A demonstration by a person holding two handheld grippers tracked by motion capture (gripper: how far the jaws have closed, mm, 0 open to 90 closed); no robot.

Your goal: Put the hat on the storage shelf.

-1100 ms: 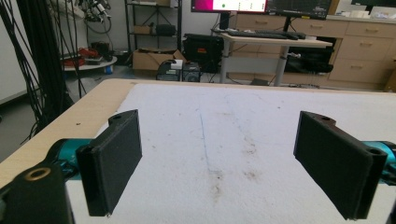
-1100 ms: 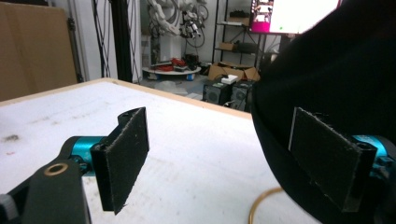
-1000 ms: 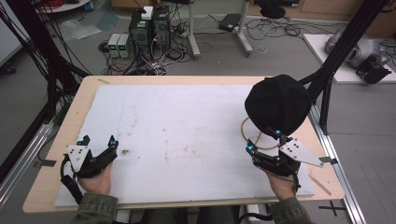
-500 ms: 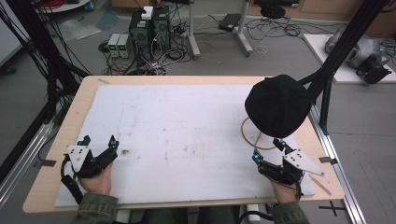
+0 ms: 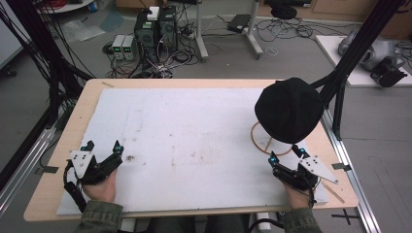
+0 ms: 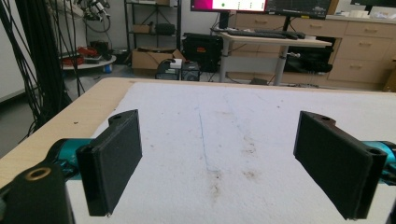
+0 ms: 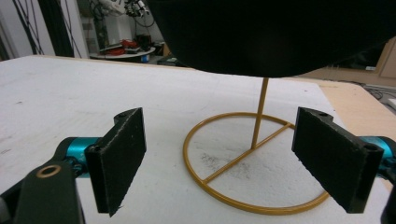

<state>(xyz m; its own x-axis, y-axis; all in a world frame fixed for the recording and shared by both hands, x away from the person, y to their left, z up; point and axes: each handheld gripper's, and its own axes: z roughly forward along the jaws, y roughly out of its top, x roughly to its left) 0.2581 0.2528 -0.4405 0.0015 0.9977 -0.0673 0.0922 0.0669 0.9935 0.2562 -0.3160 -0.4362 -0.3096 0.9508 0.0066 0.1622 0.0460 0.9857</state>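
A black hat (image 5: 289, 109) sits on a gold wire stand (image 5: 257, 141) at the right side of the table. My right gripper (image 5: 285, 154) is low over the table just in front of the stand, open, with nothing between its pads. In the right gripper view the hat (image 7: 275, 32) hangs above, and the stand's ring and pole (image 7: 259, 112) lie beyond the open right gripper (image 7: 224, 158). My left gripper (image 5: 103, 145) rests near the front left edge. It is open and empty, and the left gripper (image 6: 219, 163) faces bare stained sheet.
A white stained sheet (image 5: 194, 131) covers most of the wooden table (image 5: 63, 145). Black frame posts (image 5: 340, 97) rise at the right edge behind the hat. Computers and cables (image 5: 150, 34) lie on the floor beyond the far edge.
My right gripper has sunk toward the table and drifted slightly right, in front of the stand. The left gripper and the hat have stayed where they were.
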